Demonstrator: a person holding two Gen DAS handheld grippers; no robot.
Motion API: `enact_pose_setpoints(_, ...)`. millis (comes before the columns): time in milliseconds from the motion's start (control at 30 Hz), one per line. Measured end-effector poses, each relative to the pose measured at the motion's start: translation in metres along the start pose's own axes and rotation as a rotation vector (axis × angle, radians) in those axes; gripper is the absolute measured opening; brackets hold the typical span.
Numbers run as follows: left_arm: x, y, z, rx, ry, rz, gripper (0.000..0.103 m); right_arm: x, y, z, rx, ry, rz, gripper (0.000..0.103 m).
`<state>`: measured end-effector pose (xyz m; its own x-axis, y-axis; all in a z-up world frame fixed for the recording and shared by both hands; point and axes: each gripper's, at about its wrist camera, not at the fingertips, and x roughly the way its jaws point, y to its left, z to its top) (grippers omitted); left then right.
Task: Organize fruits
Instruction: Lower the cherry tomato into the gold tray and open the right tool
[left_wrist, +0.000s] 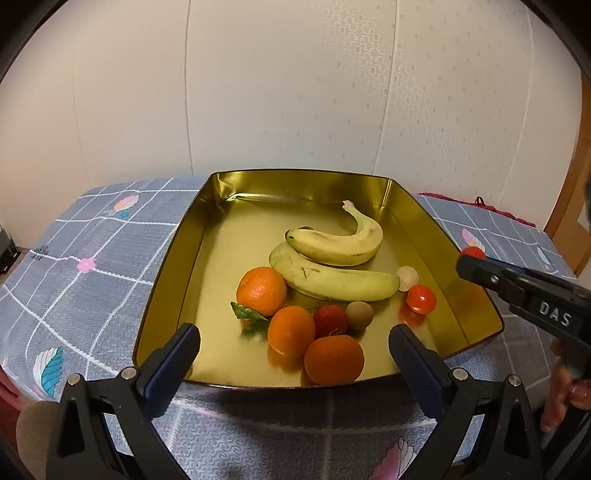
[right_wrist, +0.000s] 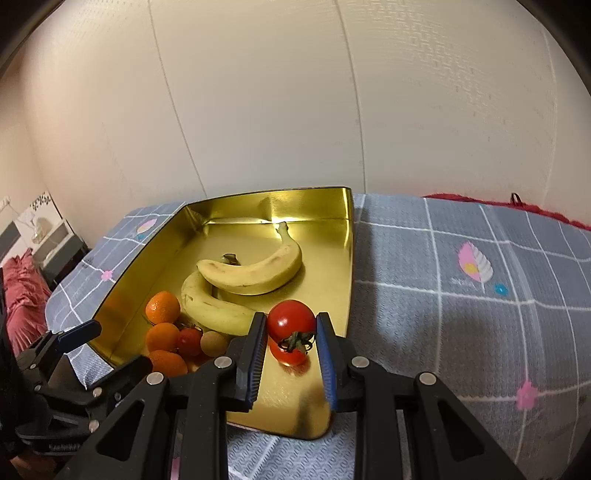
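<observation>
In the left wrist view, the small red tomato (left_wrist: 472, 252) held by the black right gripper (left_wrist: 466, 263) shows only as a sliver above its finger; the rest is hidden. A person's hand (left_wrist: 565, 387) is cut off by the right edge.

In the right wrist view, the black gripper fingers (right_wrist: 255, 354) cover the near floor of the shiny gold metal tray (right_wrist: 334, 251) and one end of the lower yellow banana (right_wrist: 210, 306). A second red tomato (right_wrist: 290, 353) sits half hidden under the held one.
</observation>
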<state>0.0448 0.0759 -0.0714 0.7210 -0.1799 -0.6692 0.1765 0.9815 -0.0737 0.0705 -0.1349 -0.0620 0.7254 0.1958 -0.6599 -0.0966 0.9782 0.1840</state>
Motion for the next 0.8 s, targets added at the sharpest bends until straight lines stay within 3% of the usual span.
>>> enact_pose_setpoints(500, -0.006, 0.014, 0.000, -0.050, -0.016, 0.071, 0.103, 0.034, 0.019, 0.020, -0.081, 0.053, -0.030, 0.027)
enact_pose_setpoints(800, -0.014, 0.003, -0.001, 0.030, -0.061, 0.231, 0.103, 0.067, 0.021, 0.033, -0.138, 0.115, -0.071, 0.027)
